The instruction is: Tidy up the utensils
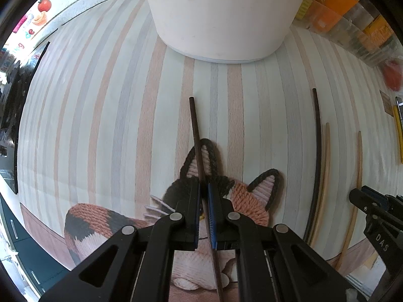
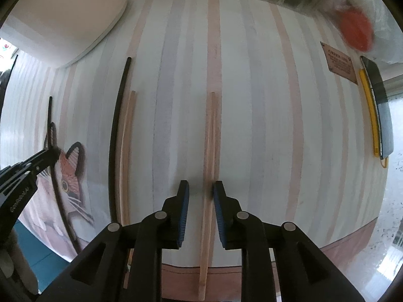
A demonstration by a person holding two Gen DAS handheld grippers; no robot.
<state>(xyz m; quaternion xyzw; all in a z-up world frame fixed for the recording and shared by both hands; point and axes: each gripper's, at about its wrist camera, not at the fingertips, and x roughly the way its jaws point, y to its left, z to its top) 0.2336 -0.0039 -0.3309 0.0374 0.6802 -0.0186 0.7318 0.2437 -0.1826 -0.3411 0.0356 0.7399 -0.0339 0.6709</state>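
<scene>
The left hand-held gripper (image 1: 204,188) pinches 1 dark chopstick (image 1: 196,130) between its blue pads; the stick's long axis runs straight ahead, its tip toward a white container (image 1: 221,17) on a striped mat (image 1: 113,100) with a knitted-look cat picture (image 1: 252,198). The right hand-held gripper (image 2: 201,188) is spread, its fingers either side of a light wooden chopstick (image 2: 210,138) lying lengthwise on the mat. To the left, another dark chopstick (image 2: 118,115) and light chopstick (image 2: 126,151) lie side by side, parallel.
</scene>
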